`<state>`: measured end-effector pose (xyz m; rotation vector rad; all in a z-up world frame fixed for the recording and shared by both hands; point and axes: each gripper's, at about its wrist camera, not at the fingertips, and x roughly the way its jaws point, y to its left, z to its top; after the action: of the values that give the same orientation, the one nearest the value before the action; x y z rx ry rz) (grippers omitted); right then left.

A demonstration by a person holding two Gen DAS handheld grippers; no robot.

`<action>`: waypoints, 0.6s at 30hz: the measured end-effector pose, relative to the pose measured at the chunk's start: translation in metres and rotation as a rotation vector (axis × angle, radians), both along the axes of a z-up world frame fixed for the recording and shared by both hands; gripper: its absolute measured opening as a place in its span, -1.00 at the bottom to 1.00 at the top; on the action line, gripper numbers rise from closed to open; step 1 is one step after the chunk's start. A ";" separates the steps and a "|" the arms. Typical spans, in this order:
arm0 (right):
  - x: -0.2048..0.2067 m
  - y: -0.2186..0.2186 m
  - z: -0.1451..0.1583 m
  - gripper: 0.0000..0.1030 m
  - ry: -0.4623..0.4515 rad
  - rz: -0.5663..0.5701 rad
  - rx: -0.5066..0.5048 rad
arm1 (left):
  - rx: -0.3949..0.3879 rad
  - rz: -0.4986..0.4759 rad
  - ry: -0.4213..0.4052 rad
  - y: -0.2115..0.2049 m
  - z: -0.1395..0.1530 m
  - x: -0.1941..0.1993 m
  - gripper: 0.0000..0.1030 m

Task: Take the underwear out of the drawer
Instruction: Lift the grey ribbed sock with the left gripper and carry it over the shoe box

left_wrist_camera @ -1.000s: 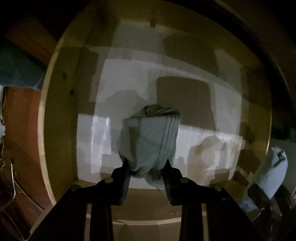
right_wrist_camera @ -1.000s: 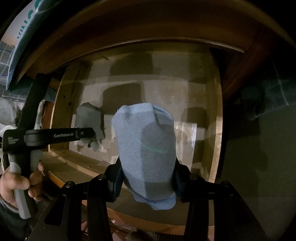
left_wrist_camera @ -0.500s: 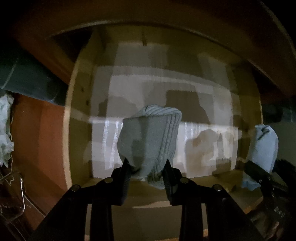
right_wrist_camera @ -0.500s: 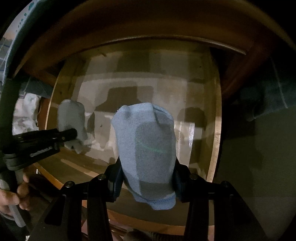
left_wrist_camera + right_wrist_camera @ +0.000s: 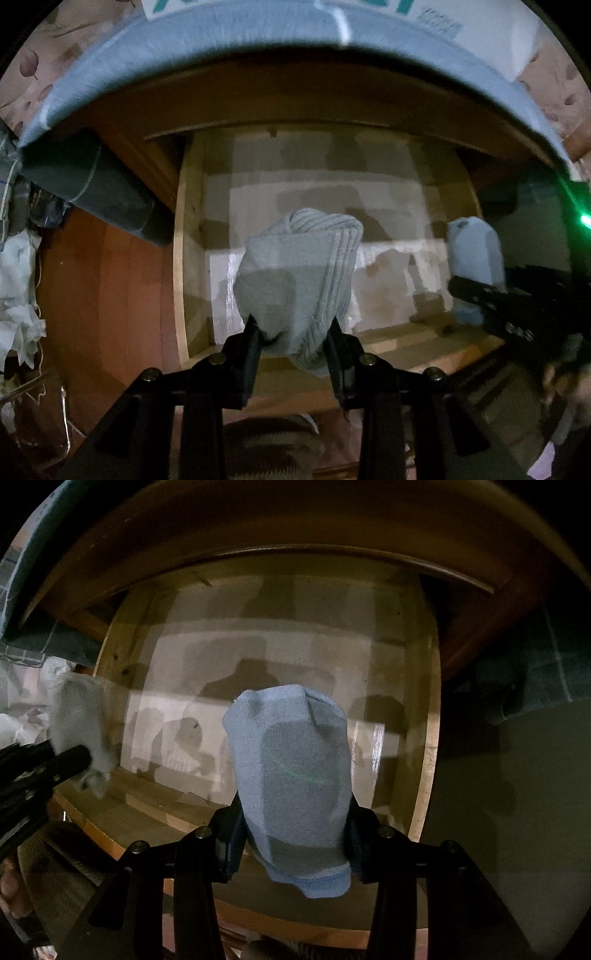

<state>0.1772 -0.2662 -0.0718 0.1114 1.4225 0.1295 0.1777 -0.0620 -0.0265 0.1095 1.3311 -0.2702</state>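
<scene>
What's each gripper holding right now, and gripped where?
Left gripper pinches a grey ribbed garment near its lower end. Right gripper pinches a blue garment by its lower sides, hem hanging below.

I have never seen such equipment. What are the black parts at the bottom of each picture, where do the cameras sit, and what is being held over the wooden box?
There is no robot here. A person holds a hand-operated tool in each hand; each tool has two black fingers and a wide-angle camera looking along them, so the pictures bulge.

The left wrist view shows the left tool shut on a folded grey ribbed underwear piece. The right wrist view shows the right tool shut on a folded light blue underwear piece. Each camera also catches the other tool at its edge.

The wooden box is an open drawer, seen from above. Its pale bottom shows only shadows; I see nothing else lying in it.
</scene>
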 end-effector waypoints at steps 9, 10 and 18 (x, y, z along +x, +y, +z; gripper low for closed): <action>0.000 -0.001 0.000 -0.18 0.000 0.007 0.003 | -0.009 -0.074 -0.111 0.003 0.051 -0.031 -0.38; 0.000 -0.001 0.000 -0.18 -0.001 0.006 0.003 | -0.016 -0.079 -0.127 0.004 0.061 -0.034 -0.38; -0.001 0.000 0.001 -0.18 -0.003 0.005 -0.001 | -0.103 -0.080 -0.232 0.016 0.128 -0.038 -0.38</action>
<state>0.1760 -0.2666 -0.0712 0.1067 1.4204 0.1335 0.1393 -0.0458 0.1010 0.1042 1.0821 -0.3824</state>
